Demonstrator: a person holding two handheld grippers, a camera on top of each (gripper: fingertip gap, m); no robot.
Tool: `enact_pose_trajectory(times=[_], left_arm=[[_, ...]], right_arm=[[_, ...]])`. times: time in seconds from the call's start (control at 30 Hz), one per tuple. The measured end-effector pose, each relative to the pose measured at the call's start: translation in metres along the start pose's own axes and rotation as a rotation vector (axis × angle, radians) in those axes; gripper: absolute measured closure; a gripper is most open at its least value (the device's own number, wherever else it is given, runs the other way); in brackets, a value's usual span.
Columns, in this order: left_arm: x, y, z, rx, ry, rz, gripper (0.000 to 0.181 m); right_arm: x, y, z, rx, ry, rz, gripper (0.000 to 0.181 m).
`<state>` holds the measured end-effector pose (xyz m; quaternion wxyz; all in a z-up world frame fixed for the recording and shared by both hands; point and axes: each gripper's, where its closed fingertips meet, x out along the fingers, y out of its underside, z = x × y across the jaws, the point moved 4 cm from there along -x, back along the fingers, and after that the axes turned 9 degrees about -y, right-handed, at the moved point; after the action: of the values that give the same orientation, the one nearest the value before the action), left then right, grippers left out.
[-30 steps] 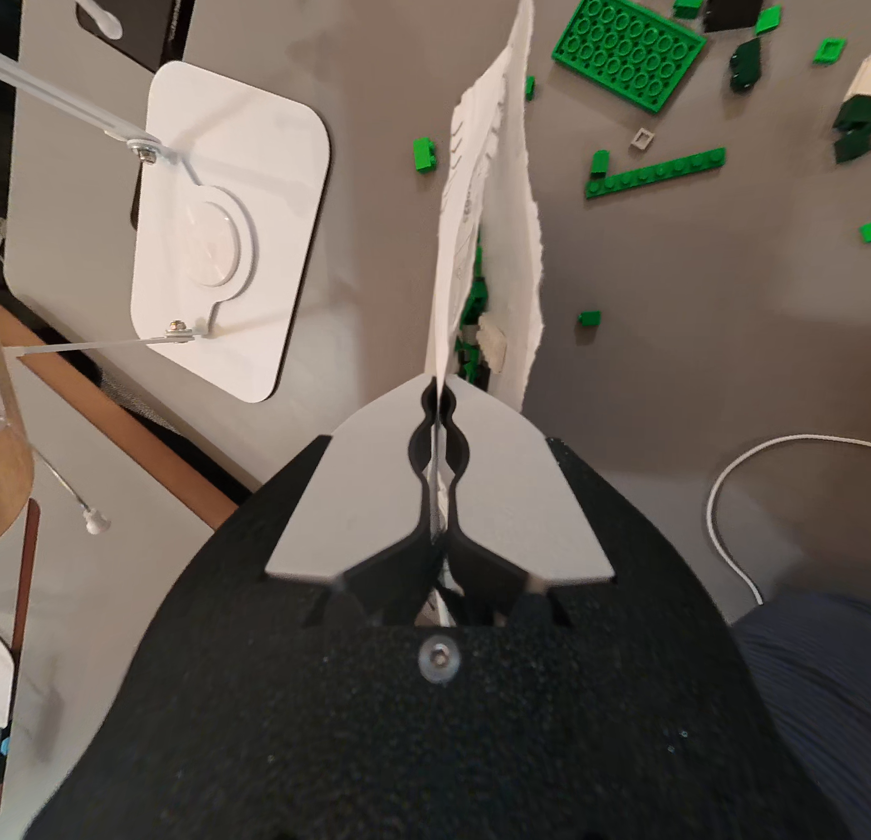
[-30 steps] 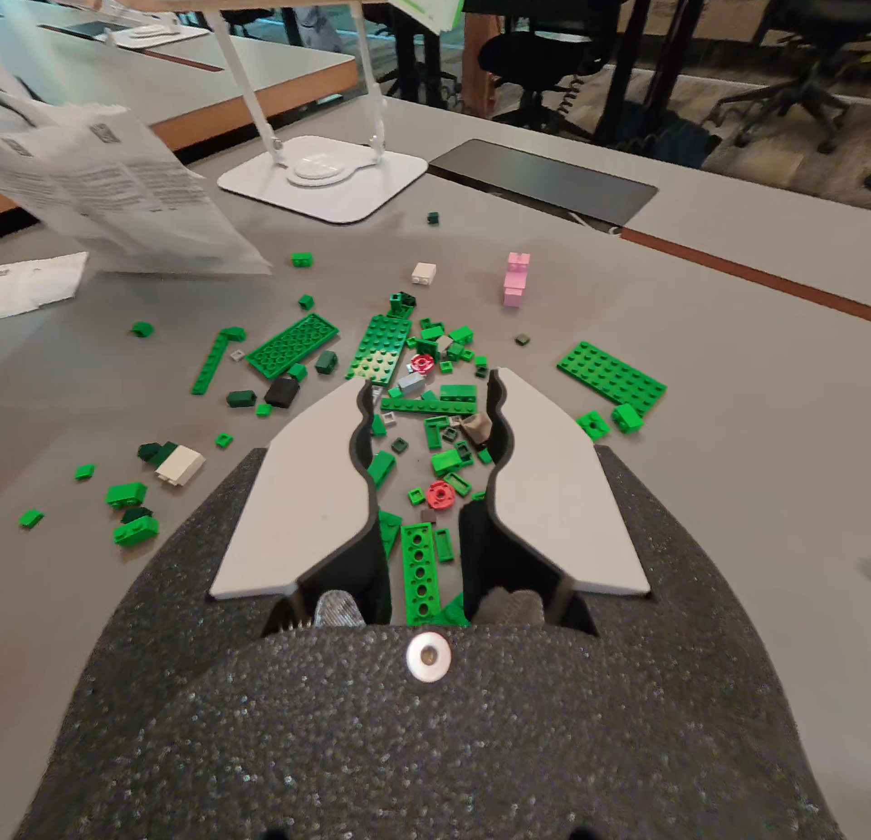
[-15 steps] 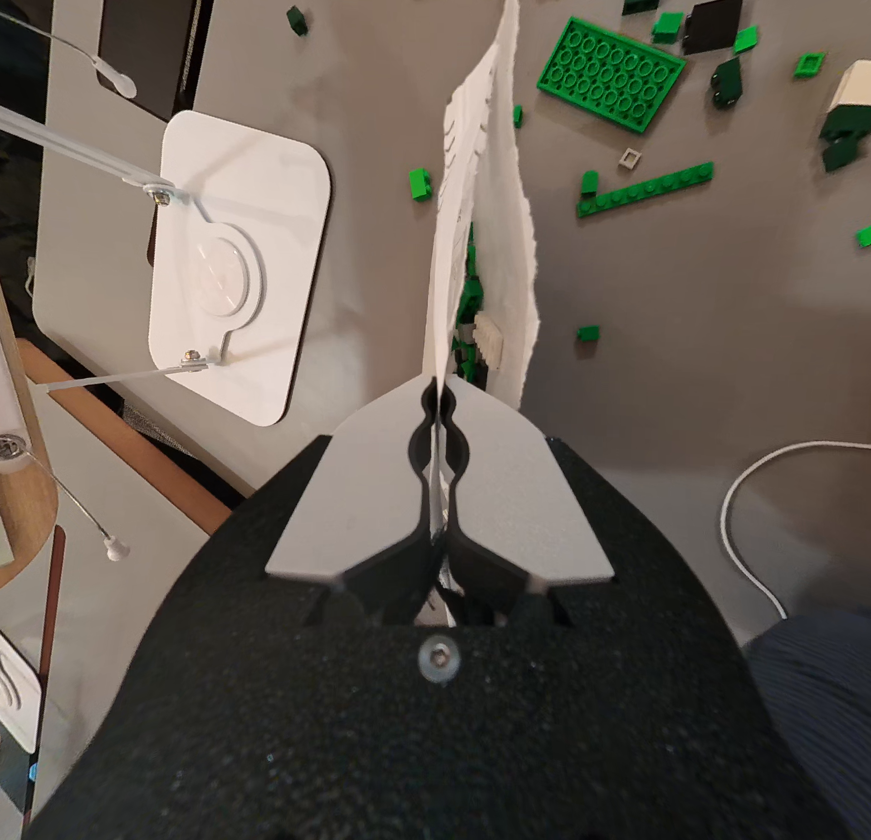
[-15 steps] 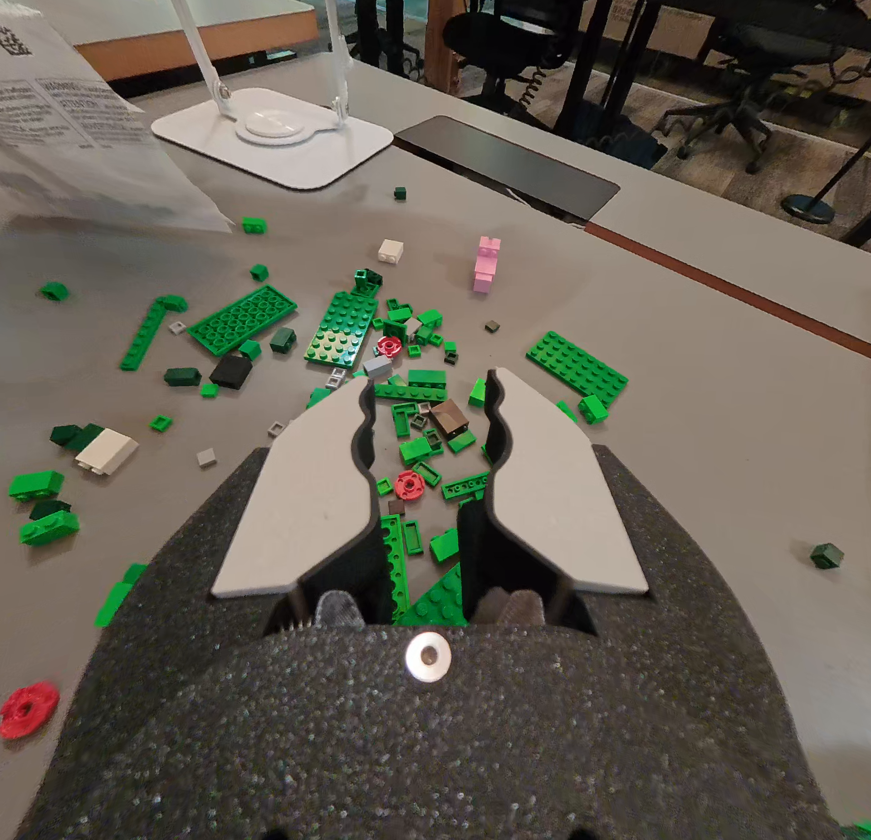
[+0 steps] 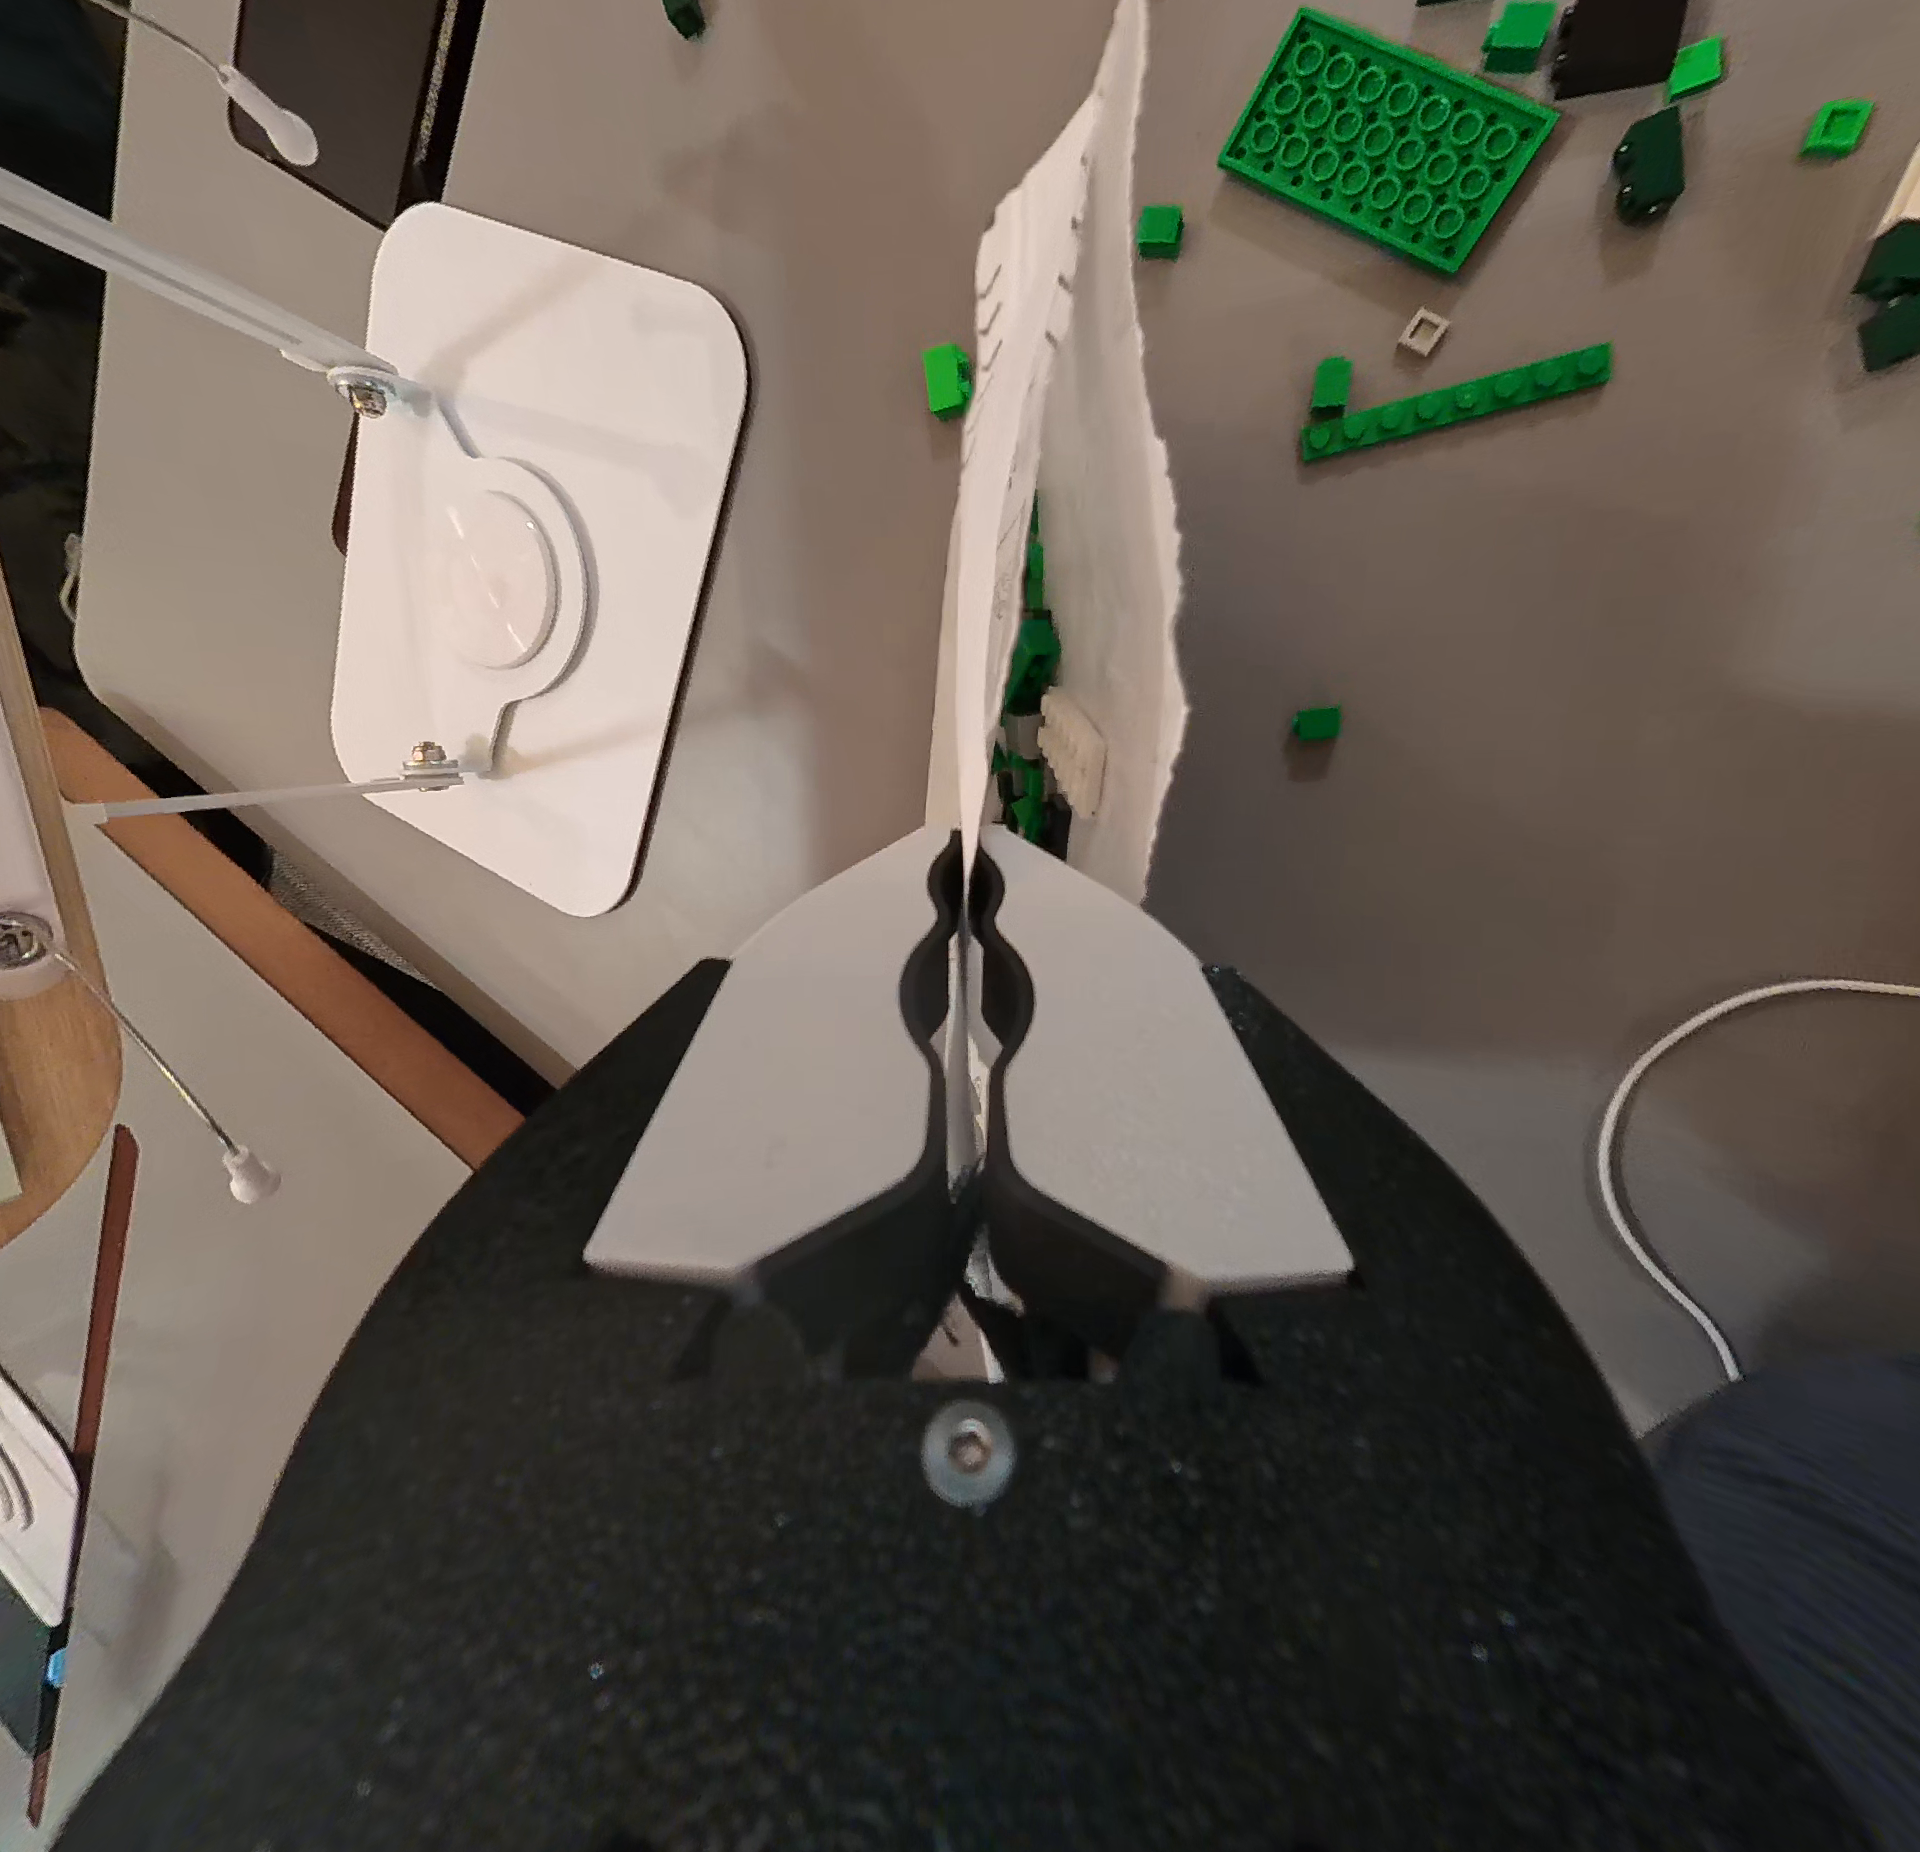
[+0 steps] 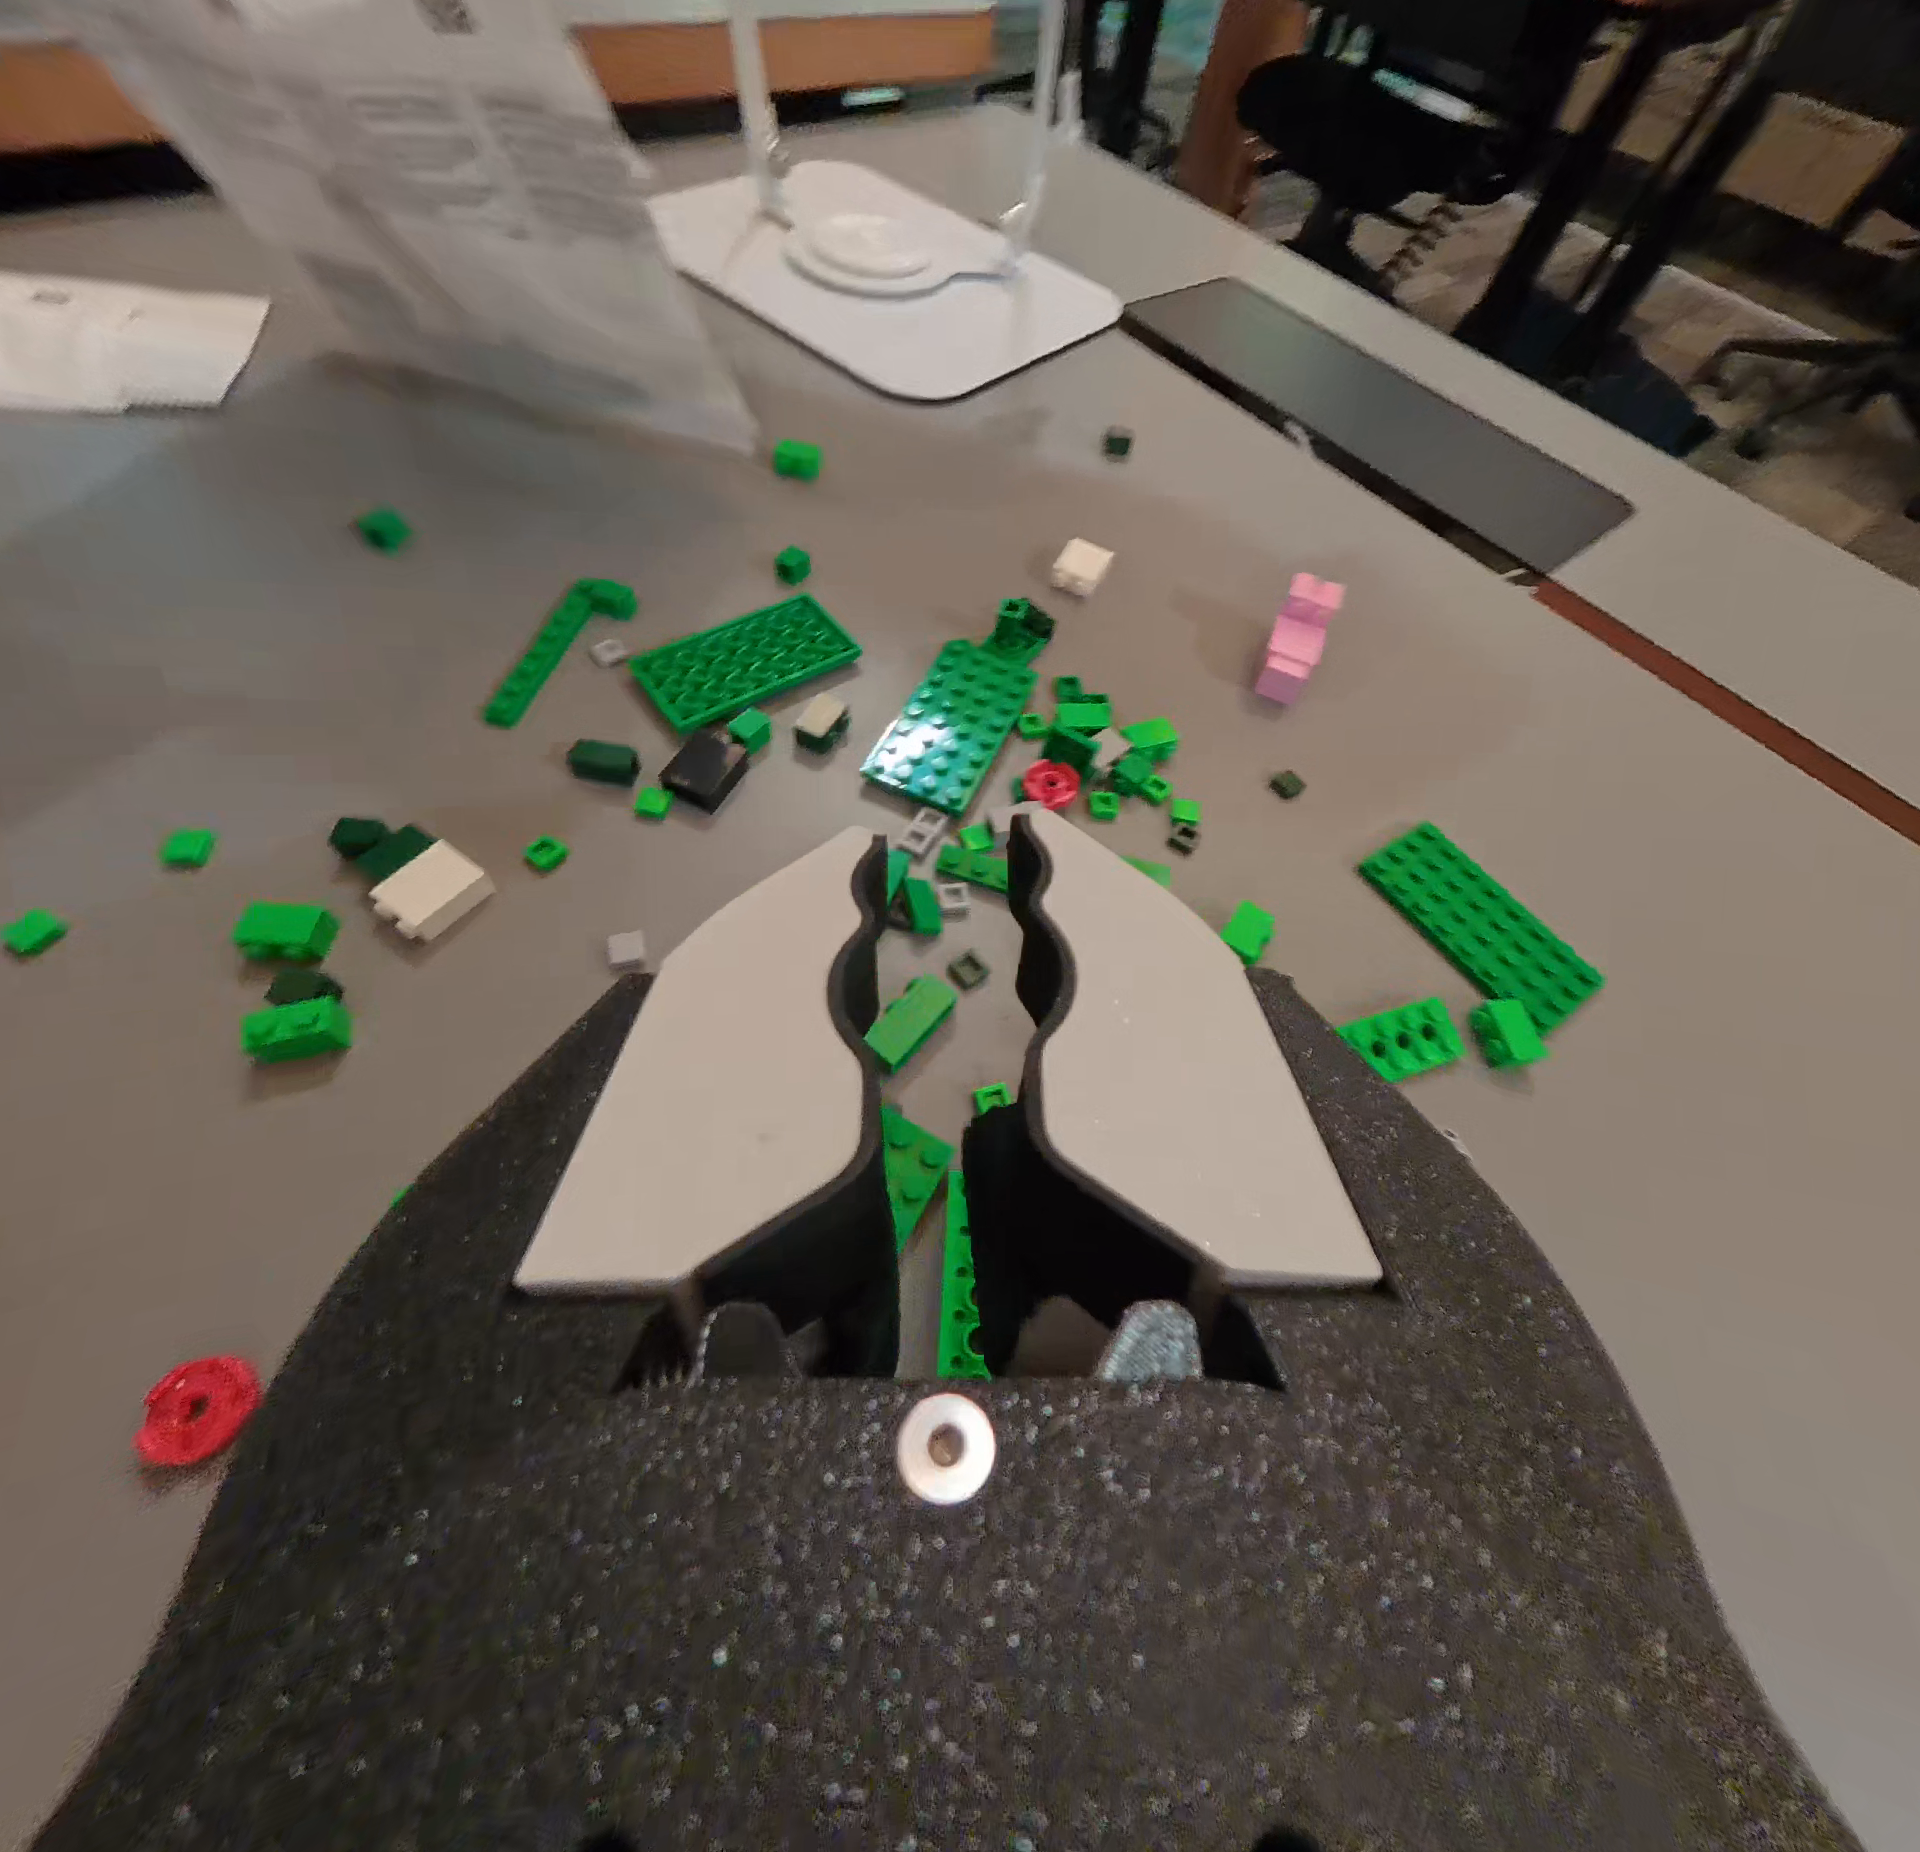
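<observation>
left gripper on paper bag

My left gripper had pale grey fingers on a speckled black body, and it pinched a white paper bag printed with grey text. Bright and dark green bricks lay scattered on the grey table, with a pink piece, red round pieces and a white brick.
</observation>
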<state>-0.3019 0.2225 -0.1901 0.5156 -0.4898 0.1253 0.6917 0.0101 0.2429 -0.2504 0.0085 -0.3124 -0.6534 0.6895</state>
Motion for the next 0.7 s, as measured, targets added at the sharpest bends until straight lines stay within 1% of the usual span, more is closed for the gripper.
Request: enact_pose_trajectory(times=[0.17, 0.23, 0.33, 0.4, 0.47, 0.53, 0.57, 0.63, 0.7], left_arm=[[0.001, -0.001, -0.001, 0.016, 0.005, 0.000, 0.181], [0.001, -0.001, -0.001, 0.020, 0.006, -0.001, 0.181], [0.001, -0.002, -0.002, 0.025, 0.010, -0.005, 0.181], [0.002, -0.002, -0.002, 0.019, 0.004, -0.007, 0.181], [0.002, -0.001, 0.000, 0.009, -0.006, -0.004, 0.181], [0.003, -0.001, 0.000, 0.005, -0.009, -0.001, 0.181], [0.003, 0.000, 0.000, 0.004, -0.005, -0.001, 0.181], [0.003, 0.000, -0.001, 0.009, 0.002, -0.002, 0.181], [0.003, -0.001, -0.003, 0.016, 0.010, -0.001, 0.181]], right_arm=[[0.014, 0.009, 0.018, -0.105, -0.078, 0.105, 0.159], [0.017, 0.013, 0.030, -0.123, -0.173, 0.136, 0.174], [0.015, 0.020, 0.044, -0.126, -0.327, 0.190, 0.181], [0.007, 0.027, 0.044, -0.130, -0.357, 0.232, 0.179], [-0.002, 0.033, 0.037, -0.135, -0.331, 0.281, 0.172], [-0.009, 0.037, 0.031, -0.142, -0.306, 0.294, 0.167], [-0.013, 0.038, 0.034, -0.136, -0.337, 0.293, 0.166], [-0.019, 0.042, 0.045, -0.116, -0.448, 0.291, 0.162], [-0.022, 0.042, 0.062, -0.150, -0.570, 0.277, 0.158]])
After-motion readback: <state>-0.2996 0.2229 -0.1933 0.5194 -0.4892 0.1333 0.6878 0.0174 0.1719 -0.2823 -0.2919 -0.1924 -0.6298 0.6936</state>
